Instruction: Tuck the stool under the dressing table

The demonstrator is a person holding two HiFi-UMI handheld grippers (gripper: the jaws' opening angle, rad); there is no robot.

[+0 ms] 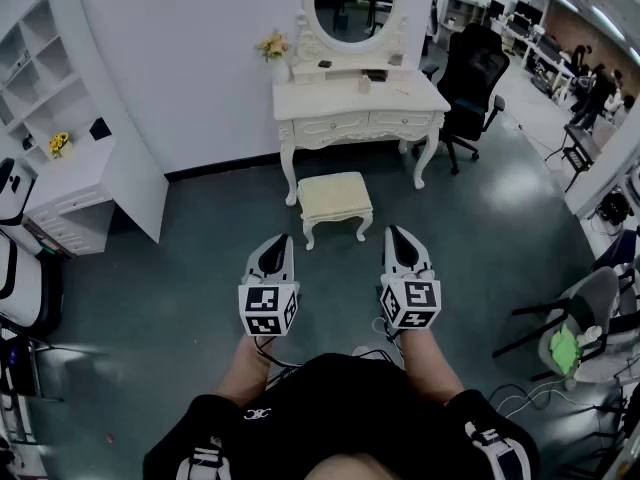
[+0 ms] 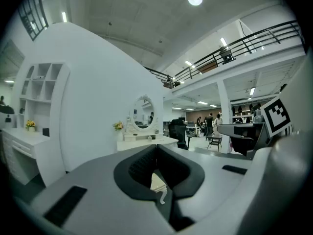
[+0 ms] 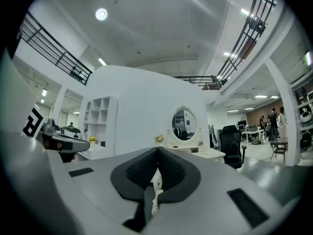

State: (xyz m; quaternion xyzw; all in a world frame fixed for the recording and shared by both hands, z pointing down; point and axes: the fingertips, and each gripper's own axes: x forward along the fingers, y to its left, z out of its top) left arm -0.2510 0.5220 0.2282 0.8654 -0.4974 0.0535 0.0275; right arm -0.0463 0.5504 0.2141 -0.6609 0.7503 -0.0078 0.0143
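One stool (image 1: 335, 198), one white desk (image 1: 330, 98), one oval mirror (image 1: 352, 3), one black office chair (image 1: 475, 73). Two yellow flower bunches: desk bunch (image 1: 271, 44), shelf bunch (image 1: 59, 143). Two grippers: left gripper (image 1: 277, 246), right gripper (image 1: 399, 238).

Dark floor (image 1: 180, 298) bearing stool (image 1: 335, 196), dressing table (image 1: 360, 103)

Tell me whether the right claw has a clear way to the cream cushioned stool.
Probably yes: the right claw, shut and empty, points toward the cream cushioned stool with only grey floor between them, though it isn't touching it yet.
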